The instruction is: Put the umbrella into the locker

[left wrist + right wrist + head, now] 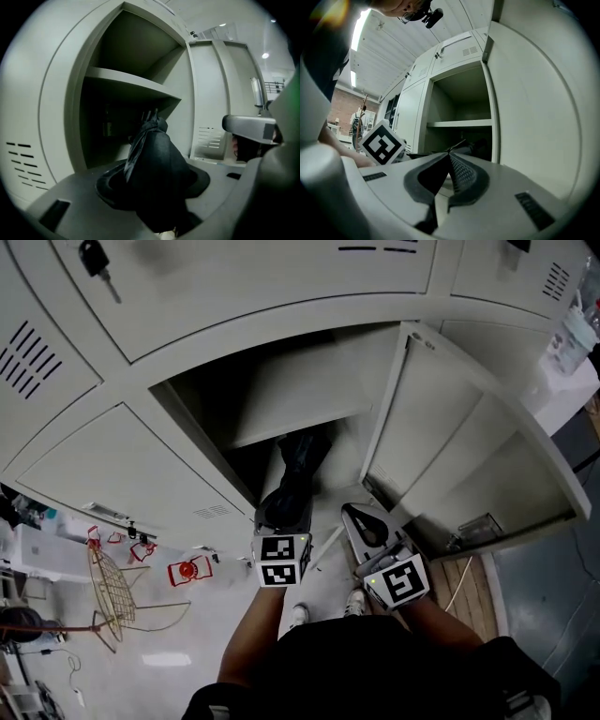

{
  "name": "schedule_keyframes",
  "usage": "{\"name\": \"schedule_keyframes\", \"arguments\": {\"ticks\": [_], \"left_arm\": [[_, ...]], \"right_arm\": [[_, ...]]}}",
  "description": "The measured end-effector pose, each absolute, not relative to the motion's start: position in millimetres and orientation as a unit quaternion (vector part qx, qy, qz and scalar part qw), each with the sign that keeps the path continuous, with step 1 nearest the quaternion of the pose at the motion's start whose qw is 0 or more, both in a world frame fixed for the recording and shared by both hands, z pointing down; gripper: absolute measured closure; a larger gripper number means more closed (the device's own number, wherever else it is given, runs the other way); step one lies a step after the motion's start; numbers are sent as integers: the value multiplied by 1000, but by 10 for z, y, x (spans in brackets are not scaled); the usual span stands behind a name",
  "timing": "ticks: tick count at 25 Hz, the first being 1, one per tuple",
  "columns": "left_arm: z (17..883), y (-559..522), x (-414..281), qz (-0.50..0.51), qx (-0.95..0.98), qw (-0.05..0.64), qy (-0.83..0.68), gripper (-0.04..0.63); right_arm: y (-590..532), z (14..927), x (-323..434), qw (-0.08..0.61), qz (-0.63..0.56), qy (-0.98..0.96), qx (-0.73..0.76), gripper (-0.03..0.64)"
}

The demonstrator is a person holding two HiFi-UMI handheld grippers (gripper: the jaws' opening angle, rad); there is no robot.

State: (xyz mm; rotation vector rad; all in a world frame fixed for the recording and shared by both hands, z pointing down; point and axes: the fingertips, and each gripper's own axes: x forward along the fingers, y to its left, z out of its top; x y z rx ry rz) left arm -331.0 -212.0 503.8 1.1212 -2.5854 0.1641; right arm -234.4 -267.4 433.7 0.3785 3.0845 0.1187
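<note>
The folded black umbrella (296, 472) (157, 164) is clamped in my left gripper (284, 510) (154, 183), which is shut on its lower part. Its tip points into the open locker (246, 390), just under the inner shelf (291, 395) (131, 80). To the right, my right gripper (352, 514) (449, 157) has its jaws shut with nothing between them, close to the swung-open locker door (450, 446) (534, 108). In the right gripper view the umbrella (477, 147) shows as a dark shape below the shelf (459, 123).
Closed locker doors surround the opening; one above has a key (94, 259) hanging in it. On the floor at the left are a wire basket (112, 596) and red clips (187, 570). My shoes (298, 615) stand right in front of the locker.
</note>
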Motion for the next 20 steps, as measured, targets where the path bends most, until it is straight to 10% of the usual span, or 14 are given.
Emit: {"name": "schedule_keyframes", "arguments": {"ticks": [20], "left_arm": [[5168, -2506, -4169, 141, 324, 209, -912, 374]], "right_arm": [[-2784, 4405, -2310, 7, 18, 991, 134, 617]]}}
